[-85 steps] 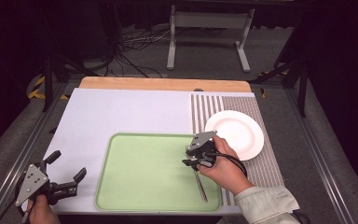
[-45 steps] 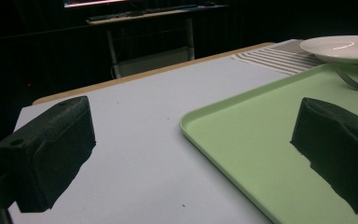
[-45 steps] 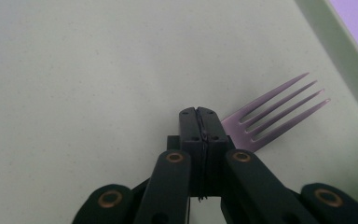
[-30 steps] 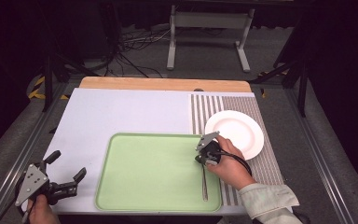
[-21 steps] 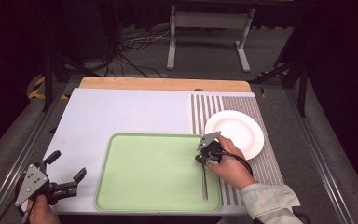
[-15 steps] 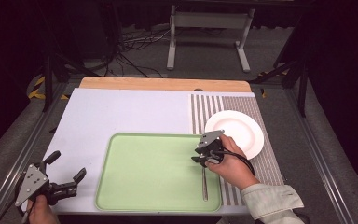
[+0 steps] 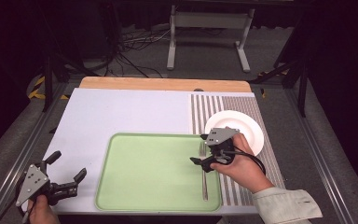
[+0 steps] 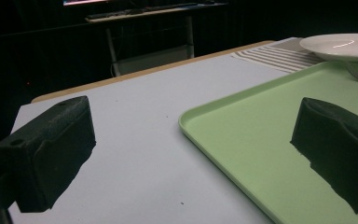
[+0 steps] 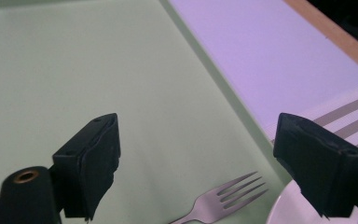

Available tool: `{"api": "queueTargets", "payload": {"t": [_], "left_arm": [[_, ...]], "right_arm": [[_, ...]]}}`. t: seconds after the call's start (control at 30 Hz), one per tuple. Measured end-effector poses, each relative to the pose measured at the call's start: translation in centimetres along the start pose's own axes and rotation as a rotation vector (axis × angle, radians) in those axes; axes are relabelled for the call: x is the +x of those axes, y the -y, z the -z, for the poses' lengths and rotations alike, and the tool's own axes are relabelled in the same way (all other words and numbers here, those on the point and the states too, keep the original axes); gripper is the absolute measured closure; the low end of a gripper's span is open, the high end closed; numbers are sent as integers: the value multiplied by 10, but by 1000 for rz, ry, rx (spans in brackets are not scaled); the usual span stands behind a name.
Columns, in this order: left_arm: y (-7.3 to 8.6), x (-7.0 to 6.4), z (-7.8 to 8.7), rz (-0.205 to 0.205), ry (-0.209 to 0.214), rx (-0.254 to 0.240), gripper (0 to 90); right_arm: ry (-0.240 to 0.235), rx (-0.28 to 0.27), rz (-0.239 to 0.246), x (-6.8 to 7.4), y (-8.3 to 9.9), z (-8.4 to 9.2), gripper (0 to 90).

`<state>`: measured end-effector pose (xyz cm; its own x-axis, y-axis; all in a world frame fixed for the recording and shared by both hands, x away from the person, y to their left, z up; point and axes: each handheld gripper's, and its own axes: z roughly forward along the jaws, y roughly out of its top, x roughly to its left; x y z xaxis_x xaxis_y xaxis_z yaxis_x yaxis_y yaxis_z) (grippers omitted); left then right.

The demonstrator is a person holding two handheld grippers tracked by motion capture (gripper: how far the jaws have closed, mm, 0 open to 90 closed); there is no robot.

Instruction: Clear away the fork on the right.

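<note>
Fork (image 7: 204, 176) flat on the green tray (image 7: 154, 172), along its right edge, tines toward the far side, near the white plate (image 7: 249, 128) on the striped mat (image 7: 261, 105). Right gripper (image 7: 203, 150) just above the fork, fingers (image 9: 91, 163) just released, spread wide, nothing between them. Left gripper (image 7: 67, 169) at the worktop's near left corner, fingers (image 8: 46, 149) spread apart, grasping nothing.

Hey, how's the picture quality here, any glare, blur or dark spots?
High view: table evenly lit, surroundings nearly black, green tray sharp. Left gripper view: dim, with a bright glint on the white plate and near jaws soft. Right gripper view: brighter, fork crisp, jaws slightly blurred.
</note>
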<state>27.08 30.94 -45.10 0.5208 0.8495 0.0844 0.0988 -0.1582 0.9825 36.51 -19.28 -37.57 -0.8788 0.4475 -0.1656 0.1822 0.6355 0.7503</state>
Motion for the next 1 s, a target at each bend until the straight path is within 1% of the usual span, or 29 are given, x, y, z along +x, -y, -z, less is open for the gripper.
{"api": "queueTargets", "payload": {"t": [0.07, 0.1, 0.17, 0.27, 0.4, 0.5, 0.63, 0.8, 0.87, 1.0], "left_arm": [[0, 0, 0, -1, 0, 1, 3], [0, 0, 0, 1, -2, 0, 3], [0, 0, 0, 0, -2, -1, 3], [0, 0, 0, 0, -1, 2, 3], [0, 0, 0, 0, -3, 2, 3], [0, 0, 0, 0, -2, 1, 3], [0, -1, -1, 4, -3, 0, 3], [0, -1, -1, 2, -3, 3, 3], [0, -1, -1, 3, -4, 3, 3], [1, -2, -1, 3, -3, 0, 3]], "right_arm": [[6, -23, 13, 0, 0, 7, 143], [17, -40, 18, -1, 0, 13, 139], [21, -49, 21, -1, 0, 16, 134], [33, -85, 25, -1, 3, 25, 133], [49, -126, 18, -3, 9, 36, 133], [68, -161, 8, -5, 16, 46, 134], [81, -201, -12, -8, 25, 57, 133], [105, -250, -33, -11, 40, 69, 133], [117, -279, -44, -12, 47, 74, 133], [138, -321, -64, -14, 59, 82, 134]]}}
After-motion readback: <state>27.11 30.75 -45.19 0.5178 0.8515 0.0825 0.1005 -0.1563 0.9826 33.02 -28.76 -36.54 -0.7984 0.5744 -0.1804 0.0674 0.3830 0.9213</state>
